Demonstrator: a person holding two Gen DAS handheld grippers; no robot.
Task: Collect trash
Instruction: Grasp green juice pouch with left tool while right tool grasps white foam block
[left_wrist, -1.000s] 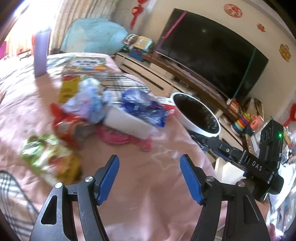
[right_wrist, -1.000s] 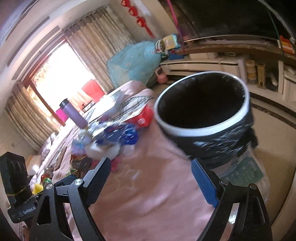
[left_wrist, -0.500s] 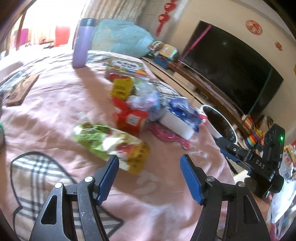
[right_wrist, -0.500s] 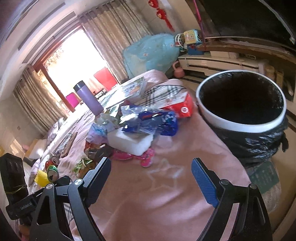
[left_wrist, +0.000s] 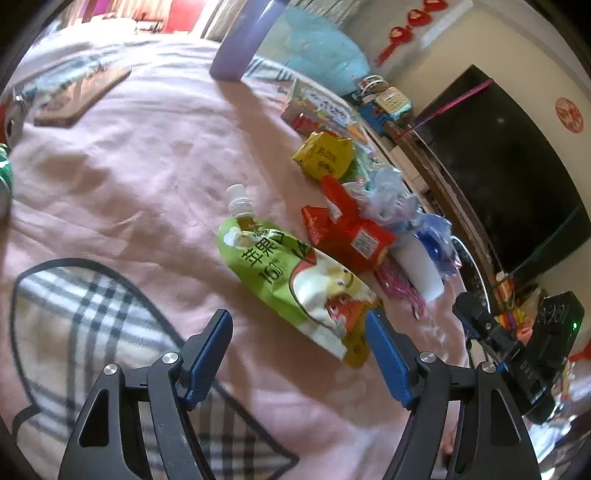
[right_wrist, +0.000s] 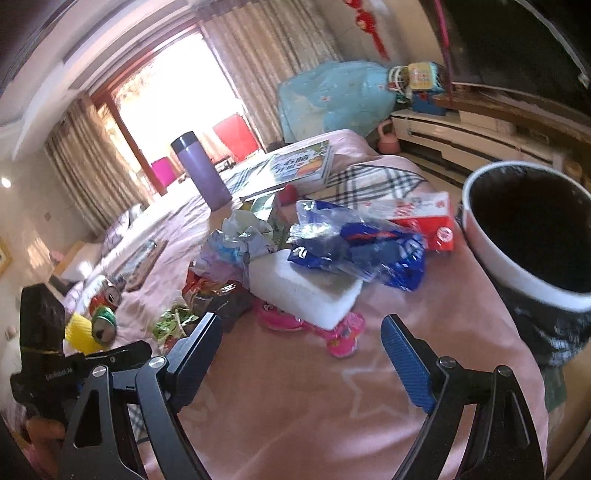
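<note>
Right now you are working over a pink bed cover (left_wrist: 140, 155) that carries everything, and beside its edge stands the bin (right_wrist: 532, 236), dark inside with a white rim, on the right of the right wrist view. Between the two views lies the heap of rubbish: a white foam block (right_wrist: 306, 291) with a blue plastic wrapper (right_wrist: 362, 247) draped on it, a red carton (left_wrist: 347, 232), a yellow packet (left_wrist: 325, 153) further back, and a pink wrapper (right_wrist: 332, 328) poking out under the foam. Your nearest piece is the green juice pouch (left_wrist: 291, 277), and the coming move turns on it: it lies just ahead of your left hand-held gripper (left_wrist: 299, 350), its long axis running from the white spout at far left down to the flat end at near right, so it sits diagonal to the jaws, with the flat end just inside the right finger. Your left hand-held gripper is spread wide and holds nothing, low over the cover and pointing forward. Your right hand-held gripper (right_wrist: 303, 354) is also spread wide and empty, aimed at the foam block with the bin close on its right; it is much farther from the pouch. I judge the left hand should take the pouch, probably after turning to cross its long axis.
</note>
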